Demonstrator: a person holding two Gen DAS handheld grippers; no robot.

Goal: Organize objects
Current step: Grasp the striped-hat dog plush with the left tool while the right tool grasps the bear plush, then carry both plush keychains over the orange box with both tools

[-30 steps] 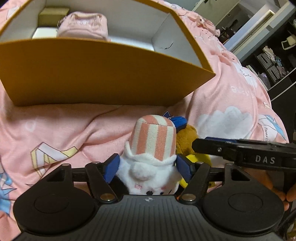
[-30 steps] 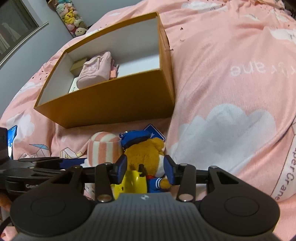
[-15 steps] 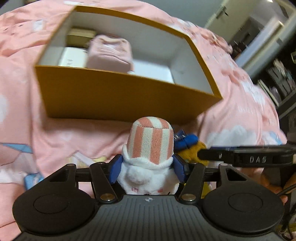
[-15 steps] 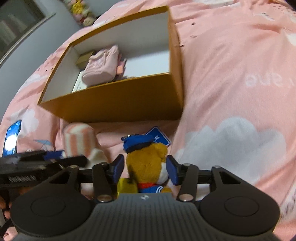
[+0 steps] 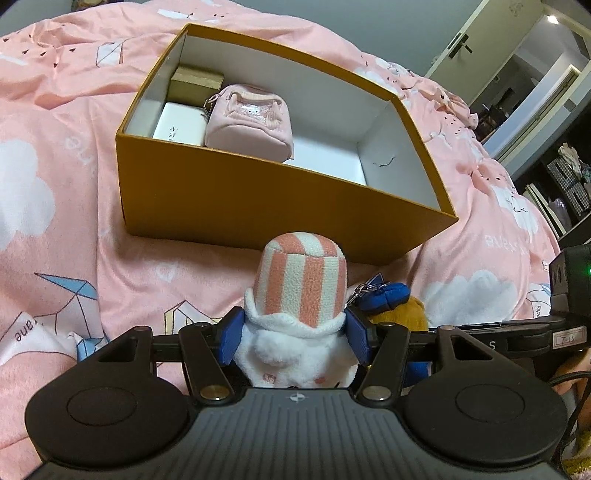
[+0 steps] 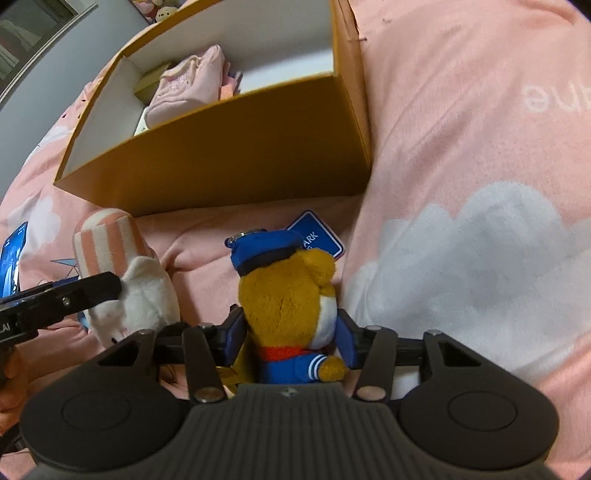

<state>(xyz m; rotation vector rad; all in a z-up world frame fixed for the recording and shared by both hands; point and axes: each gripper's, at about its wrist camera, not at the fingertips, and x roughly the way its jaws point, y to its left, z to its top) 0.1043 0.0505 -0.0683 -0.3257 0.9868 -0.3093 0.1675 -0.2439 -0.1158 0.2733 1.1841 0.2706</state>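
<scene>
Home bedroom: I'm working over a bed covered in a pink duvet (image 5: 55,155) printed with white clouds and paper cranes, rumpled, filling most of both wrist views. At 1 o'clock in my left view there's a pale door with a dark handle (image 5: 461,42) and an open doorway beyond, and at 3 o'clock dark shelves with clutter (image 5: 569,184). At 11 o'clock in my right view a row of small plush toys (image 6: 157,5) sits against a grey wall.

Pink cloud-print bedspread (image 5: 66,110) fills foreground; grey wall (image 5: 388,26), open doorway (image 5: 532,70), dark shelving (image 5: 569,177) behind.
</scene>
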